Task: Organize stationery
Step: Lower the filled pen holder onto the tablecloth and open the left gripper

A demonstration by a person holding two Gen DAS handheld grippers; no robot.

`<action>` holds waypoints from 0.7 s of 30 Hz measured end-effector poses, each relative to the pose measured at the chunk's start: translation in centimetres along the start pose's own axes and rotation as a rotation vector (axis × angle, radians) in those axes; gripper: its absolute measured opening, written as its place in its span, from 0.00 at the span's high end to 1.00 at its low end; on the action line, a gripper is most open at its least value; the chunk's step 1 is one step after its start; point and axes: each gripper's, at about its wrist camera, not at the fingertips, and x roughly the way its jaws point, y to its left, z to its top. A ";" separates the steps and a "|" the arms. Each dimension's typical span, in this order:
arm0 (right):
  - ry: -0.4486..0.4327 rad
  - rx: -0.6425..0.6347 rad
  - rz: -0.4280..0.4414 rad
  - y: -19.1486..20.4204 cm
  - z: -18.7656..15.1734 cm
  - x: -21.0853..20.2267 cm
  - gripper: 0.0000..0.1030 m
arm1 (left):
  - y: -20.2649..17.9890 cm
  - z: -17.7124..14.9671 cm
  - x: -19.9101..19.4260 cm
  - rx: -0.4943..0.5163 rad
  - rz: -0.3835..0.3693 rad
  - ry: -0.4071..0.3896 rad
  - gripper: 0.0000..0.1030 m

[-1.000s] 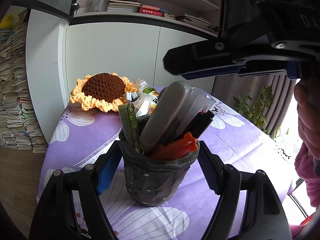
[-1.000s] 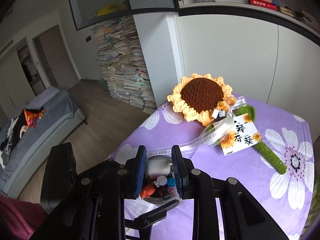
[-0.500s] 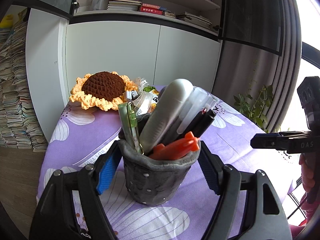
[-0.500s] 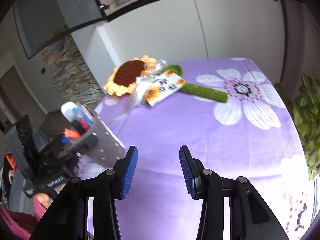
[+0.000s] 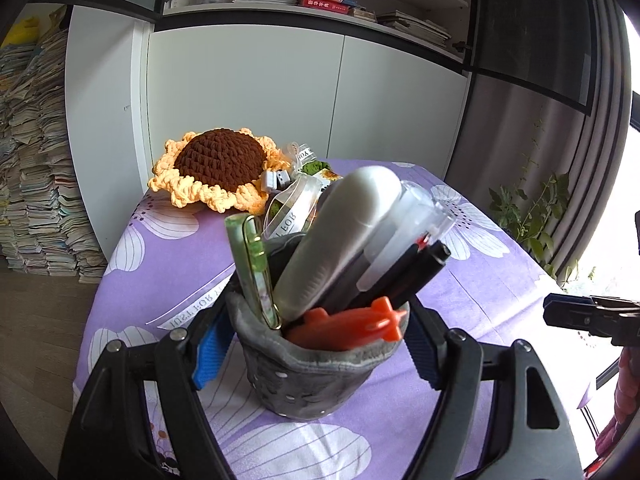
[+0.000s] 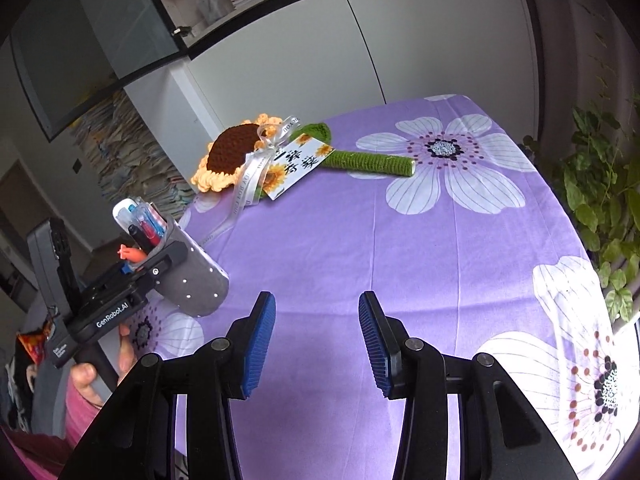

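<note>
Left tongs gripped the pen holder; right tongs, just widened, stood empty; best set it upright on the counter.

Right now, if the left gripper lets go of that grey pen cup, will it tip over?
Probably. The cup is packed, and its white case and pens lean past the rim, so it looks top-heavy. Its soft rim seems to sag, so likely floppy.

Daylight floods in from the window on my right, blown out white. Bench evenly bright, soft shadows. Fisheye bends edges, corners vignette black. Focus sharp.
</note>
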 end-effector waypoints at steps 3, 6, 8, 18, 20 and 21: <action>0.006 -0.009 -0.017 -0.2 -0.4 0.1 0.57 | -0.9 0.3 0.0 0.029 0.047 -0.011 0.27; 0.003 -0.029 -0.043 -0.3 -0.6 0.2 0.57 | -1.2 0.5 0.1 0.038 0.073 -0.010 0.27; -0.004 -0.057 -0.062 -0.1 -0.6 0.1 0.57 | -1.2 0.6 0.2 0.031 0.084 -0.008 0.27; -0.023 -0.171 -0.058 0.9 -0.1 -0.2 0.57 | -1.3 0.8 0.4 0.003 0.130 0.005 0.30; -0.033 -0.182 -0.059 1.0 0.0 -0.3 0.57 | -1.5 0.7 0.3 0.003 0.142 0.007 0.30; -0.039 -0.189 -0.063 1.0 0.0 -0.4 0.57 | -1.7 0.7 0.3 0.005 0.142 0.010 0.30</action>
